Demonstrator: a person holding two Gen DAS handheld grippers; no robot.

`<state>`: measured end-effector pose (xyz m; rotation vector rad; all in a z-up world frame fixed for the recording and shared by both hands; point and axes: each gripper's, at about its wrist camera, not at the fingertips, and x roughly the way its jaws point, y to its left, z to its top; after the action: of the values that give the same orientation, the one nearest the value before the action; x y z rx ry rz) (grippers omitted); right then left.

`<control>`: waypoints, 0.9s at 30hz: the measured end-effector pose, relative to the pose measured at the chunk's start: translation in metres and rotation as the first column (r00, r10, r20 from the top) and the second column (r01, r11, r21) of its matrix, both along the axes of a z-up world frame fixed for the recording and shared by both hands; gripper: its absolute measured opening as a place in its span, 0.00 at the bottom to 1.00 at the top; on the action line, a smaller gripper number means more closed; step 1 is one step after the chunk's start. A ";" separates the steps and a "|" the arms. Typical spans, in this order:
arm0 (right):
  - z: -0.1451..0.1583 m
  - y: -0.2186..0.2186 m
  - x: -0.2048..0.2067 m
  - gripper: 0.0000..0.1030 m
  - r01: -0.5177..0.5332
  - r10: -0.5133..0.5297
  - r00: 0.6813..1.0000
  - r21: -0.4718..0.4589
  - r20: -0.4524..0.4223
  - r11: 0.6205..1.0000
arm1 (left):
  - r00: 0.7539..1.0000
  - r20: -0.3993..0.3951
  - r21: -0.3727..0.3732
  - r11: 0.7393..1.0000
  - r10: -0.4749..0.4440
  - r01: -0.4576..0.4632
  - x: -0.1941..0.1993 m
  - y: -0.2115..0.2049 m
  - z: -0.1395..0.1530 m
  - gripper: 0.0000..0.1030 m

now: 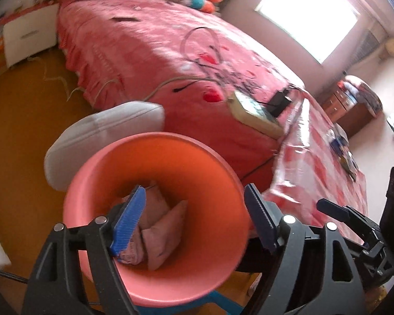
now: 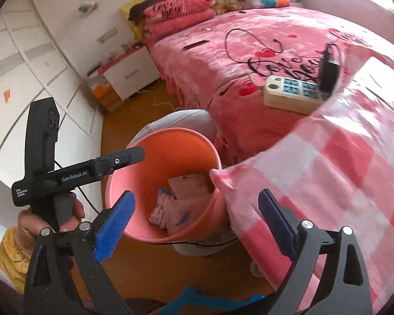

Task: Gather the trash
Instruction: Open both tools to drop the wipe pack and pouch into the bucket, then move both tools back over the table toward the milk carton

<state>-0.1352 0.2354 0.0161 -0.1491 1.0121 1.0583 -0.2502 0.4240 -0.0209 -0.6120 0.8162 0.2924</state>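
Observation:
A pink plastic bin (image 1: 170,157) stands on the floor by the bed, right under both grippers. Crumpled pinkish paper packets (image 1: 162,225) lie at its bottom; in the right wrist view these packets (image 2: 183,210) and a flat card show inside the bin (image 2: 170,147). My left gripper (image 1: 194,191) hangs open over the bin's mouth, with nothing between its blue pads. My right gripper (image 2: 197,194) is open too, wide, over the near rim, and holds nothing. A hand (image 2: 65,215) grips the left tool's handle at the left of the right wrist view.
The bed with a pink cover (image 1: 144,52) lies behind the bin, with a power strip (image 2: 291,94) and black charger near its edge. A pink-and-white checked sheet (image 2: 341,170) hangs at the right. A grey cushion (image 1: 97,131) sits behind the bin, and a white nightstand (image 2: 128,73) stands far left.

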 end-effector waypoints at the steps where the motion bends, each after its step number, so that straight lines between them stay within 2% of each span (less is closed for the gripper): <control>1: 0.001 -0.006 0.002 0.91 0.017 -0.017 1.000 0.005 0.002 1.000 | 1.000 0.006 0.009 1.000 -0.017 0.016 0.004 -0.007 0.005 0.76; 15: 0.002 -0.101 0.037 0.91 0.233 -0.233 0.972 0.058 -0.010 0.971 | 0.981 0.033 0.120 0.975 -0.194 0.188 0.054 -0.089 0.053 0.78; 22: 0.005 -0.153 0.054 0.91 0.340 -0.343 0.939 0.079 0.017 0.937 | 0.957 0.069 0.188 0.946 -0.283 0.266 0.093 -0.132 0.086 0.80; 27: 0.005 -0.194 0.069 0.91 0.428 -0.431 0.902 0.085 0.026 0.900 | 0.923 0.097 0.239 0.909 -0.373 0.342 0.135 -0.177 0.110 0.80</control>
<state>-0.0660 0.0416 0.0213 0.1126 0.9078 0.6831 -0.1151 0.2475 0.0888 -0.2637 0.7321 -0.0008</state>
